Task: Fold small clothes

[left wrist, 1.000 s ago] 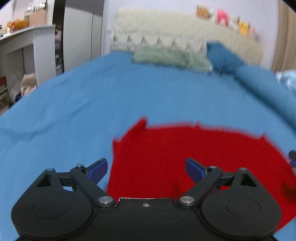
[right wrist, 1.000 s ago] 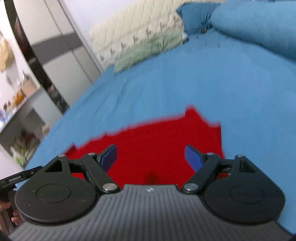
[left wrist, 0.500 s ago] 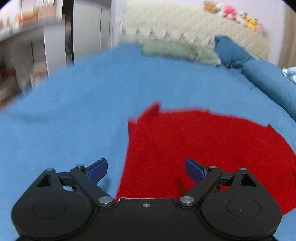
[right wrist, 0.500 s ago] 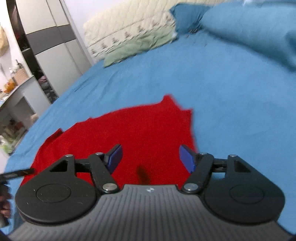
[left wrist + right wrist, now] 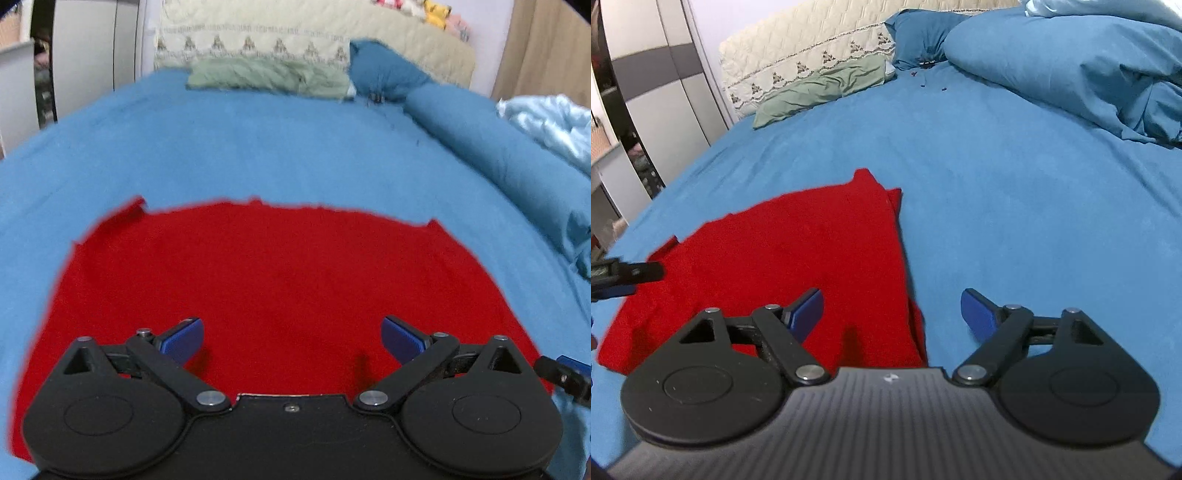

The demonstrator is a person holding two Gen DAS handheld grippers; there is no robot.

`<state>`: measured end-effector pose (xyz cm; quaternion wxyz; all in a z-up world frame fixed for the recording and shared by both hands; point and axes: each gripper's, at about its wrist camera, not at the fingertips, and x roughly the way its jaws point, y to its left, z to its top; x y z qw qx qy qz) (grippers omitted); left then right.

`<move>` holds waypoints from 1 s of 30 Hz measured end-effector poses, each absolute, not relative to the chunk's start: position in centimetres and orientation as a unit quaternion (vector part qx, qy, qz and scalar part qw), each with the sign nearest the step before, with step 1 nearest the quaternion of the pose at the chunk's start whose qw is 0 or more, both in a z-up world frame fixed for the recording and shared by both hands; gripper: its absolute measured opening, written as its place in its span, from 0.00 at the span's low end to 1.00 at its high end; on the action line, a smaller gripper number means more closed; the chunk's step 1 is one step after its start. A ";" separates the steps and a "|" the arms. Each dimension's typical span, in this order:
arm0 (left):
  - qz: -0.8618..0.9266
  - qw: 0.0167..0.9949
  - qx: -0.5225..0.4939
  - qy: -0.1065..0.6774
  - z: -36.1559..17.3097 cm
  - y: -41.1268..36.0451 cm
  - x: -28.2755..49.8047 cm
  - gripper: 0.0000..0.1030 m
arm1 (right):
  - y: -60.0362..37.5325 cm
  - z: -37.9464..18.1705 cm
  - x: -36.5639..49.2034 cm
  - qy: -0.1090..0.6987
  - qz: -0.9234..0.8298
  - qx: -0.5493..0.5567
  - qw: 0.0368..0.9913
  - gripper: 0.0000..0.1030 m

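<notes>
Soft even light, fisheye-warped edges

bed (image 5: 258, 147) blue sheet | green pillow (image 5: 269, 75) at headboard (image 5: 258, 33) | blue duvet (image 5: 1071, 66) bunched | wardrobe (image 5: 665, 92)

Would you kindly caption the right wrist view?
Open right gripper above red garment's right edge on blue bed sheet.

Your left claw (image 5: 291, 339) has black disc-shaped housings, silver pivot screws and ribbed blue pads (image 5: 183, 338); your right claw (image 5: 892, 312) matches, with a grey ribbed body.
</notes>
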<state>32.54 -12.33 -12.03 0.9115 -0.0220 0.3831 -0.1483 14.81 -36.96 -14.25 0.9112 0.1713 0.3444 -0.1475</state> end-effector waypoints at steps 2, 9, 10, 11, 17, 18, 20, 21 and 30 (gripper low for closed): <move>-0.145 0.906 -0.012 0.397 -13.5 -13.1 33.2 1.00 | -36.4 -15.6 15.4 0.350 -0.149 0.148 0.913 0.83; -0.145 0.900 0.030 0.411 -15.8 -13.7 33.3 1.00 | -35.5 -18.2 15.3 0.348 -0.148 0.138 0.915 0.55; -0.146 0.899 0.027 0.413 -15.8 -13.6 33.4 1.00 | -35.3 -18.1 15.2 0.348 -0.140 0.137 0.917 0.44; -0.148 0.898 0.023 0.415 -15.9 -13.6 33.5 1.00 | -35.2 -18.0 15.2 0.350 -0.136 0.135 0.917 0.40; -0.166 0.886 0.023 0.432 -14.9 -12.6 33.9 1.00 | -36.8 -16.3 15.6 0.351 -0.131 0.229 0.898 0.23; -0.164 0.886 0.021 0.433 -14.3 -12.1 33.8 1.00 | -37.2 -15.5 15.7 0.341 -0.126 0.254 0.896 0.22; -0.153 0.894 0.034 0.421 -13.2 -10.7 33.0 1.00 | -37.5 -13.3 16.2 0.310 -0.100 0.301 0.896 0.22; -0.141 0.899 0.044 0.412 -12.6 -9.7 32.4 1.00 | -37.2 -11.9 16.9 0.292 -0.079 0.315 0.900 0.22; -0.057 0.911 0.027 0.407 -11.5 1.3 27.4 1.00 | -22.8 -6.6 29.2 0.309 0.238 0.277 0.878 0.21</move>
